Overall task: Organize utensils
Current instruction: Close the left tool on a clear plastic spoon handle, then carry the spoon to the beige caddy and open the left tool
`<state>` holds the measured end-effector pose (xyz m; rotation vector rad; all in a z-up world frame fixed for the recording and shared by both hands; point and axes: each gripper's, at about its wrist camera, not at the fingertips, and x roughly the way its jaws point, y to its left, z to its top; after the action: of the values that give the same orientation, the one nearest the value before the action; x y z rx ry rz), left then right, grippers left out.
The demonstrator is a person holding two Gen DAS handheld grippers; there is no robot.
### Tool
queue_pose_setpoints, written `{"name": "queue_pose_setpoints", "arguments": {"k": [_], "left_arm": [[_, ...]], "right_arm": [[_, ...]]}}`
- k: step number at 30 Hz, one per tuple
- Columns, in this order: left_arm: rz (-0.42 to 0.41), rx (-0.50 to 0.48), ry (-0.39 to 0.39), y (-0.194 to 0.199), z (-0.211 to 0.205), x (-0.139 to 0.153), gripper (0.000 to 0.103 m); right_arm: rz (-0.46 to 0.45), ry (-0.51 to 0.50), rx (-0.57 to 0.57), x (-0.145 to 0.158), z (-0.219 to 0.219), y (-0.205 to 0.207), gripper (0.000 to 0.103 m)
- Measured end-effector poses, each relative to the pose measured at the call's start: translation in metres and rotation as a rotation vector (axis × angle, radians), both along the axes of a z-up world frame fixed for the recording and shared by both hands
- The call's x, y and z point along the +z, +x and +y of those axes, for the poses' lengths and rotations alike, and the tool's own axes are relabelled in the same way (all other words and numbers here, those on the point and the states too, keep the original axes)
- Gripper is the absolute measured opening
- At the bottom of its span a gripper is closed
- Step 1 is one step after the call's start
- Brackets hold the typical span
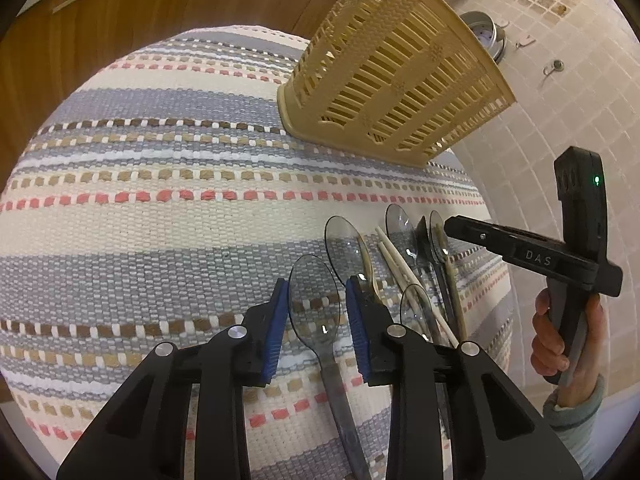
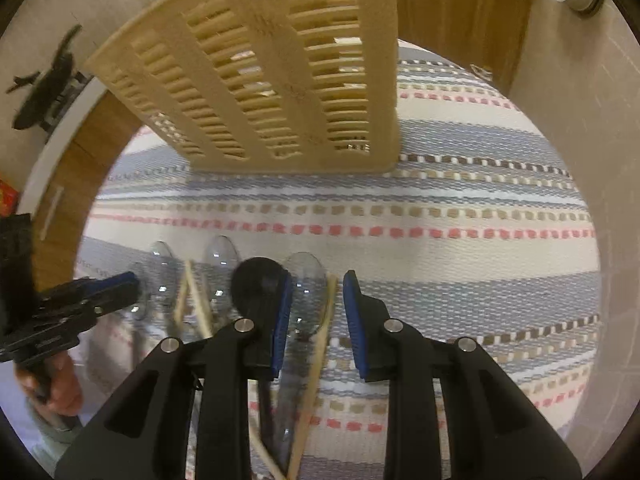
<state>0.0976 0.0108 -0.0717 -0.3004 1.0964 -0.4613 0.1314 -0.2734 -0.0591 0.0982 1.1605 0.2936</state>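
- A striped woven mat point(image 1: 160, 200) in grey, cream, pink and brown covers the work surface, with wooden cabinet doors point(image 1: 100, 20) behind it and pale tiles point(image 1: 560, 100) to the side.
- A beige slotted plastic utensil basket point(image 1: 392, 80) stands tilted on the far part of the mat, well apart from the cutlery.
- A loose group of utensils lies near the mat's edge: clear plastic spoons point(image 1: 348, 244), pale wooden chopsticks point(image 1: 394, 258) and a black plastic spoon point(image 2: 256, 280), overlapping one another.
- The left gripper point(image 1: 316, 312), black with blue pads point(image 1: 276, 332), straddles the bowl of one clear plastic spoon point(image 1: 314, 304) lying apart from the group. Its fingers are narrowly spread; the pads sit just beside the bowl's edges, and contact cannot be told.
- The right gripper point(image 2: 316, 312), held by a hand point(image 1: 556, 344) in a pale sleeve point(image 1: 576, 412), hovers over the cluttered group. Its fingers are narrowly parted, with a clear spoon and a chopstick point(image 2: 320, 352) showing between them, not gripped.
- A round metal container point(image 1: 486, 34) sits on the tiles beyond the basket.
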Motion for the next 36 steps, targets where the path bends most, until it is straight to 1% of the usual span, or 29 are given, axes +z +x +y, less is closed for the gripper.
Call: {"name": "queue_pose_setpoints", "arguments": {"k": [3,6,8,10,11,12,15,21,26,30,31,36], "left_arm": [[-0.003,-0.004,0.004,0.0,-0.004,0.001,0.027],[-0.001,0.007,0.002,0.002,-0.008,0.002,0.025],[0.008,0.008,0.0,0.003,-0.011,0.0,0.02],[0.011,0.01,0.009,0.004,-0.012,-0.002,0.009],[0.008,0.014,0.014,0.004,-0.013,-0.002,0.007],[0.009,0.012,0.014,0.005,-0.014,-0.003,0.003],[0.005,0.0,-0.003,0.006,-0.018,-0.005,0.0],[-0.049,-0.023,-0.035,-0.007,-0.023,0.0,0.0],[-0.136,-0.019,-0.061,-0.021,-0.018,0.017,0.0],[-0.224,-0.007,-0.045,-0.023,-0.014,0.033,0.0],[-0.258,-0.002,-0.039,-0.027,-0.014,0.04,0.0],[-0.422,0.031,-0.021,-0.041,-0.01,0.071,0.0]], "right_arm": [[0.008,0.001,0.01,-0.002,0.002,0.0,0.024],[0.045,-0.004,0.029,-0.01,0.008,0.005,0.024],[0.058,-0.004,0.035,-0.016,0.01,0.007,0.024],[0.041,-0.019,0.04,-0.016,0.012,0.007,0.024],[0.037,-0.021,0.041,-0.016,0.013,0.006,0.021],[0.033,-0.032,0.048,-0.017,0.014,0.005,0.009],[0.003,-0.047,0.058,-0.015,0.02,-0.001,0.002],[-0.07,-0.057,0.05,0.0,0.022,-0.016,0.001],[-0.133,-0.037,0.034,0.018,0.011,-0.029,0.001],[-0.17,-0.014,0.013,0.031,-0.006,-0.036,0.001],[-0.182,-0.014,0.01,0.035,-0.009,-0.039,0.001],[-0.301,0.022,-0.021,0.063,-0.022,-0.058,0.001]]}}
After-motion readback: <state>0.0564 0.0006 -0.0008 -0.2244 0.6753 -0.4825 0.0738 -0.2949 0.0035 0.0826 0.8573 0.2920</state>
